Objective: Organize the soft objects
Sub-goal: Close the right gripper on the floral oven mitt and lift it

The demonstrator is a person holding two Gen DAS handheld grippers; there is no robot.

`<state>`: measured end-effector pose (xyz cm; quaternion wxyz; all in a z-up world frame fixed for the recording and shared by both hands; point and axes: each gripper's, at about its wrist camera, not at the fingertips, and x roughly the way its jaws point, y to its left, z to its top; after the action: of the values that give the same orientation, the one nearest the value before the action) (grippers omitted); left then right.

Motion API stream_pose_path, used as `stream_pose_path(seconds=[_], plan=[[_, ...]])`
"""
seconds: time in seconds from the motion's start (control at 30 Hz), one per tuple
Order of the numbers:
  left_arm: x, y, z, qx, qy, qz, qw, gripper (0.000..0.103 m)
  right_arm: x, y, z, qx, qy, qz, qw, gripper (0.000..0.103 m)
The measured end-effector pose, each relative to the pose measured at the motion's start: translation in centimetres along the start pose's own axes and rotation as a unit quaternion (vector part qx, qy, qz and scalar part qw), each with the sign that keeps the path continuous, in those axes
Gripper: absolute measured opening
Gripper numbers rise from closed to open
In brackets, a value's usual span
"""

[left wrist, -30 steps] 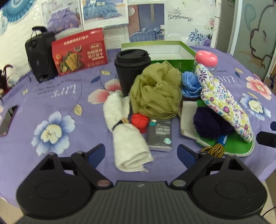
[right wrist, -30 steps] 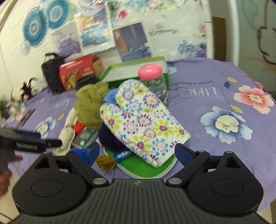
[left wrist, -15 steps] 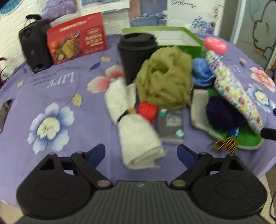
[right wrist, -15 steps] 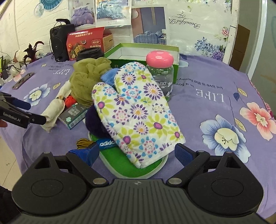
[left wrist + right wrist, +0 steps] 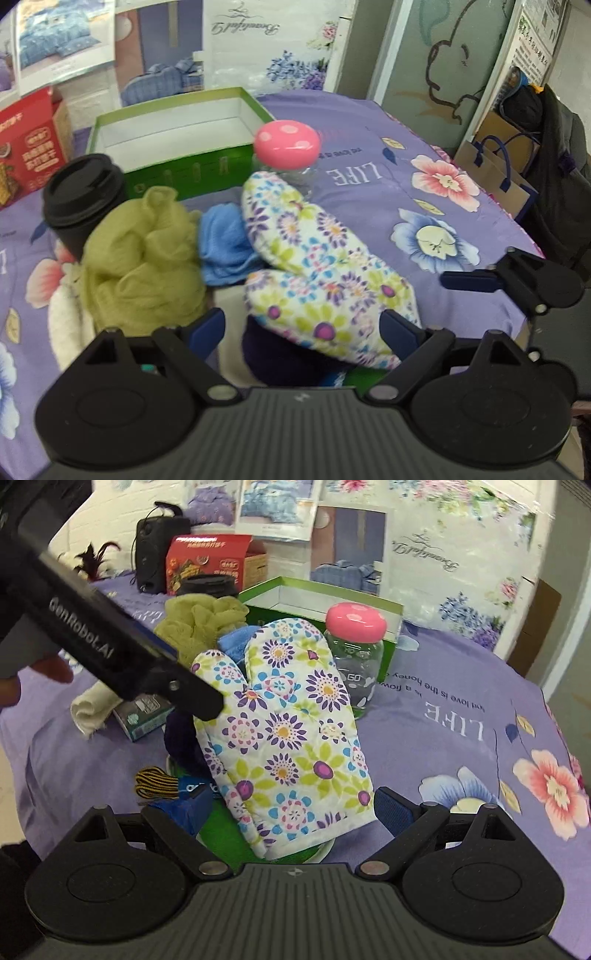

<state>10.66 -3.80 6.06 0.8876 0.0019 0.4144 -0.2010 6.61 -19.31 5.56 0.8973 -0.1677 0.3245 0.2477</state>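
A: Table state?

B: Table [image 5: 461, 709] under a purple floral cloth, backed by a wall of bedding posters [image 5: 236, 40]. Open green box [image 5: 173, 147] at the far side, white inside. Red carton [image 5: 207, 563] and black speaker [image 5: 151, 559] far left.

A: Soft stuff?

B: All piled at the near edge. Floral oven mitt [image 5: 291, 734] on top, cuff toward the cameras, lying over a dark purple bundle [image 5: 183, 740] and a green mat [image 5: 221, 830]. Olive mesh pouf [image 5: 144, 254] to its left, blue cloth [image 5: 225, 247] wedged between the two. White rolled towel [image 5: 90, 709] further left.

A: Hard items?

B: Pink-lidded jar [image 5: 354, 650] just behind the mitt, black lidded cup [image 5: 83, 201] behind the pouf, small dark packet [image 5: 142, 716] beside the towel.

A: Grippers?

B: Left gripper [image 5: 303, 330] angled down over the pile, jaws wide, mitt's cuff end between them, pads not pressing. Right gripper [image 5: 293, 806] also pitched down at the mitt's cuff, jaws spread wide, nothing clamped. In the right view the left tool crosses from upper left, its tip over the mitt's thumb; whether it touches I cannot tell. Bit of a hand [image 5: 48, 670] behind it.
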Motion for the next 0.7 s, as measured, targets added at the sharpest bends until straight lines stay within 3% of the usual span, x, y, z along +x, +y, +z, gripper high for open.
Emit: stream_pose_path(seconds=[0.13, 0.3, 0.53, 0.6, 0.7], plan=[[1.2, -0.3, 0.6, -0.013, 0.008, -0.005, 0.9999, 0.092, 1.3, -0.4, 0.6, -0.046, 0.001, 0.005, 0.999, 0.081], [1.6, -0.4, 1.4, -0.015, 0.005, -0.006, 0.9998, 0.092, 3.0, -1.9, 1.1, -0.059, 0.006, 0.049, 0.997, 0.081], [3.0, -0.1, 2.2, -0.020, 0.018, 0.003, 0.9996, 0.092, 6.5, -4.4, 1.3, -0.026, 0.026, 0.139, 0.990, 0.082], [3.2, 0.0, 2.2, -0.026, 0.020, 0.003, 0.9995, 0.086, 7.1, -4.7, 1.3, -0.015, 0.034, 0.161, 0.986, 0.082], [3.5, 0.3, 2.2, -0.032, 0.025, -0.002, 0.9992, 0.085, 7.9, -5.3, 1.3, 0.011, 0.048, 0.181, 0.982, 0.084]])
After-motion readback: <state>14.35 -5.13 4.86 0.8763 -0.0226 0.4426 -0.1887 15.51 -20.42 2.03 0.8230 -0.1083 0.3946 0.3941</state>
